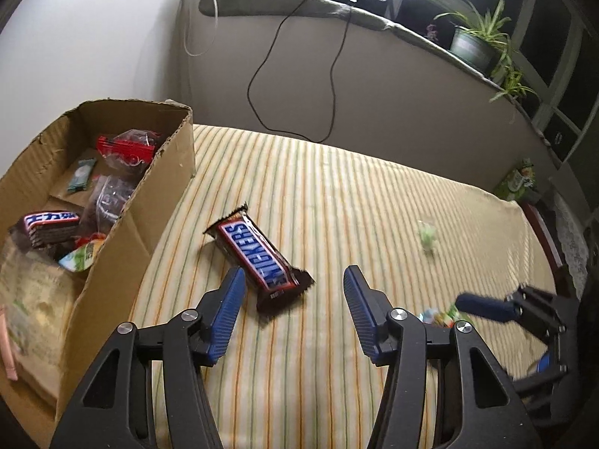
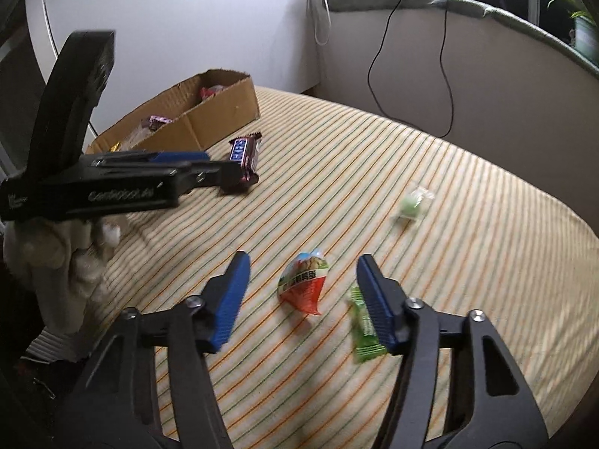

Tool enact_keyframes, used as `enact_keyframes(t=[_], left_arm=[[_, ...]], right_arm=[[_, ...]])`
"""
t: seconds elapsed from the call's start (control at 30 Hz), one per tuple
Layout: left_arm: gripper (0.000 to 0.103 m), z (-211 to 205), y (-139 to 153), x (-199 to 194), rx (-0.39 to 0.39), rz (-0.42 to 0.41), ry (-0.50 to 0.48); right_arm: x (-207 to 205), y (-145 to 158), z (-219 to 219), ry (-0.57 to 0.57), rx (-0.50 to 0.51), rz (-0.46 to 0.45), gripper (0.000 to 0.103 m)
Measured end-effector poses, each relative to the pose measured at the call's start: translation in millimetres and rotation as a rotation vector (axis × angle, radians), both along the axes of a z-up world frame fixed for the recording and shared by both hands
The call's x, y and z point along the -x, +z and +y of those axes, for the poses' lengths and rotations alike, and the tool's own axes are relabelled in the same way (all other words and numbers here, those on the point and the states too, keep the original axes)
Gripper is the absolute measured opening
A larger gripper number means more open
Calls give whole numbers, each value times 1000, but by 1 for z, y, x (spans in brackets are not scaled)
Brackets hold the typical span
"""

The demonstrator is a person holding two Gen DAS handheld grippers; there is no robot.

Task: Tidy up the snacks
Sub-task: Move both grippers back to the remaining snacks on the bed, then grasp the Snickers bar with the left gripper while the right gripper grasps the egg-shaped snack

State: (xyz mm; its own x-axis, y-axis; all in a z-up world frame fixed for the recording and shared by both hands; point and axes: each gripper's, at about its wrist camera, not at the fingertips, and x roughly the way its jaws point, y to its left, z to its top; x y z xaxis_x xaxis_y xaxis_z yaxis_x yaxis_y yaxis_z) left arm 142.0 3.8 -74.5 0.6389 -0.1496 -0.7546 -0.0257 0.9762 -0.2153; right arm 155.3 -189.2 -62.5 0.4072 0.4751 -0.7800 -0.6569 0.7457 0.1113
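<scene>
A brown Snickers bar lies on the striped bed cover, its near end between the blue pads of my left gripper, which stands open and does not touch it. A red and green snack packet lies between the open fingers of my right gripper, untouched. A green wrapped candy lies against the right finger. A small pale green candy lies farther back. The cardboard box at the left holds several snacks. The left gripper reaches the Snickers bar in the right wrist view.
The striped cover slopes off at the right, where a green packet sits by the wall. Black cables hang down the wall behind. A potted plant stands on the ledge. A gloved hand holds the left gripper.
</scene>
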Motion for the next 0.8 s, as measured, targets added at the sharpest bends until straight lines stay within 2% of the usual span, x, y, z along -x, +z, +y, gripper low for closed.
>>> enact_keyframes(t=[0.3,0.33,0.53,0.57,0.8], left_arm=[[55,6,-15,-19,-38,36,52],[53,7,-18,-21,-40,43,55],[27,8,-24,-23,-52,47,56],[27,8,-24,-22,-53,46,54],[27,7,-23,-16,-46,37,40]], right_arm=[[-3,-13,12,25,31,14,53],[-3,-14,13,29,36,16,51],[-3,-22,20,43,72,17,34],[-2,-23,20,43,75,17,29],[-1,-22,22,38,77,5,25]])
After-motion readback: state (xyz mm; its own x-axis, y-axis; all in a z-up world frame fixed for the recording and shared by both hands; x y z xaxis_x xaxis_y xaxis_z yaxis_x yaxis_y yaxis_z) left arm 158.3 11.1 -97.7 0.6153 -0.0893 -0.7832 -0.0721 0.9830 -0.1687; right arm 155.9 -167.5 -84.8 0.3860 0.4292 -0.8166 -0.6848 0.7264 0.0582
